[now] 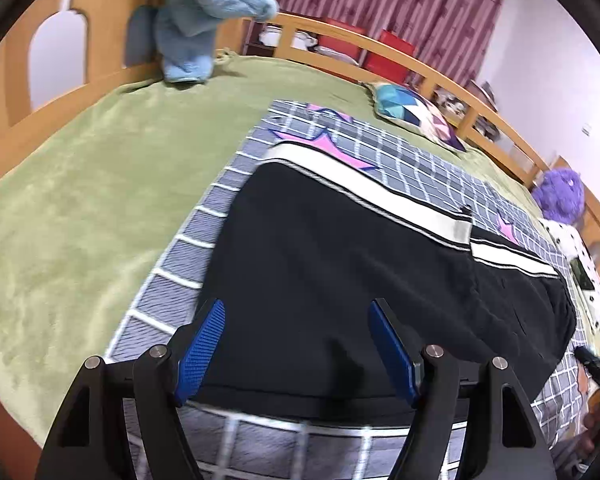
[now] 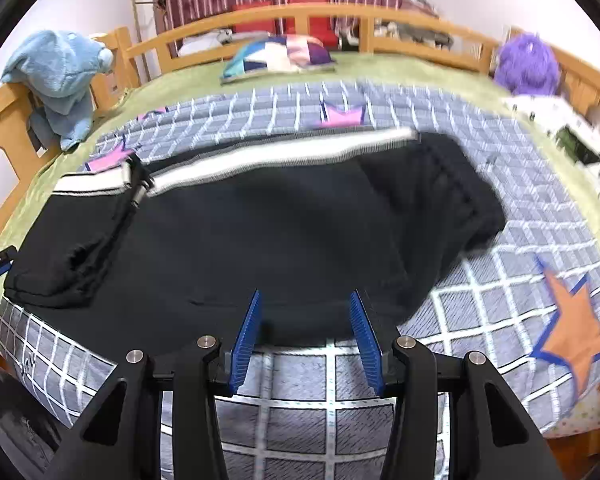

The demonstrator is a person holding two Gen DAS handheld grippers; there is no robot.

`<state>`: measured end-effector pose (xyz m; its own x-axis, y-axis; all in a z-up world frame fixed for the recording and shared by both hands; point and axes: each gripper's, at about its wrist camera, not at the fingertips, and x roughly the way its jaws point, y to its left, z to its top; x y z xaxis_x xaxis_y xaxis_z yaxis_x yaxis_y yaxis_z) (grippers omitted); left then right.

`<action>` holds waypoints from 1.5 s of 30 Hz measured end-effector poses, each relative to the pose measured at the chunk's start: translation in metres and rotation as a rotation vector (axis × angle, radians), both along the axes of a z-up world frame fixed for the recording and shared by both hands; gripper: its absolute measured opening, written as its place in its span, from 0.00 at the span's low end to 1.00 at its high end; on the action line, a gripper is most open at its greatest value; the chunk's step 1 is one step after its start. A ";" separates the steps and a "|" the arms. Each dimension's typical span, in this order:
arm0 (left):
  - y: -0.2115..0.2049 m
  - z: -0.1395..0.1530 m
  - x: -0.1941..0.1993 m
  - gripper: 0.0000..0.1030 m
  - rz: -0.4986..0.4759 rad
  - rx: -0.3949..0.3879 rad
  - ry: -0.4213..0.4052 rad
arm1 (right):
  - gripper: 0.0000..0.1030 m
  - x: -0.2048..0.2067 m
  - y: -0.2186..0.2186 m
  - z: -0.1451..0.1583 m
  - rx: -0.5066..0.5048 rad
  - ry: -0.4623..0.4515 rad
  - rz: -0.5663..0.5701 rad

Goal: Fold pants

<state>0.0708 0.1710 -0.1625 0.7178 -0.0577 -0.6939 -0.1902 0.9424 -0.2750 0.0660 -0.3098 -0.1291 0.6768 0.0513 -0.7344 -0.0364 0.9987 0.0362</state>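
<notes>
Both tongs, left tongs (image 1: 298, 308) and right tongs (image 2: 305, 298), gape over black white-striped pants (image 2: 260, 224).

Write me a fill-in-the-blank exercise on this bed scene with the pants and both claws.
1. The black pants lie on a grey ____ blanket with stars.
2. Both the left claw and the right claw are ____.
3. A ____ stripe runs along the pants' far edge.
4. The plush toy at the bed rail is ____.

Missing words: checked; open; white; purple
</notes>
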 end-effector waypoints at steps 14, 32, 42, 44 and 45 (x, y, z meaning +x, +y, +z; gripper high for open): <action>0.050 -0.040 0.010 0.68 0.055 -0.307 0.088 | 0.45 0.003 0.074 0.005 0.097 -0.003 0.142; 0.011 0.009 0.020 0.20 0.023 -0.046 0.013 | 0.50 0.020 0.021 0.092 0.015 -0.165 0.110; -0.134 0.102 0.023 0.18 -0.180 0.115 -0.140 | 0.47 0.023 -0.057 0.039 -0.136 -0.169 0.041; -0.181 0.102 0.026 0.18 -0.257 0.151 -0.147 | 0.48 0.014 -0.090 0.034 -0.092 -0.170 -0.005; -0.205 0.099 0.028 0.18 -0.299 0.161 -0.147 | 0.48 0.012 -0.102 0.031 -0.051 -0.150 -0.014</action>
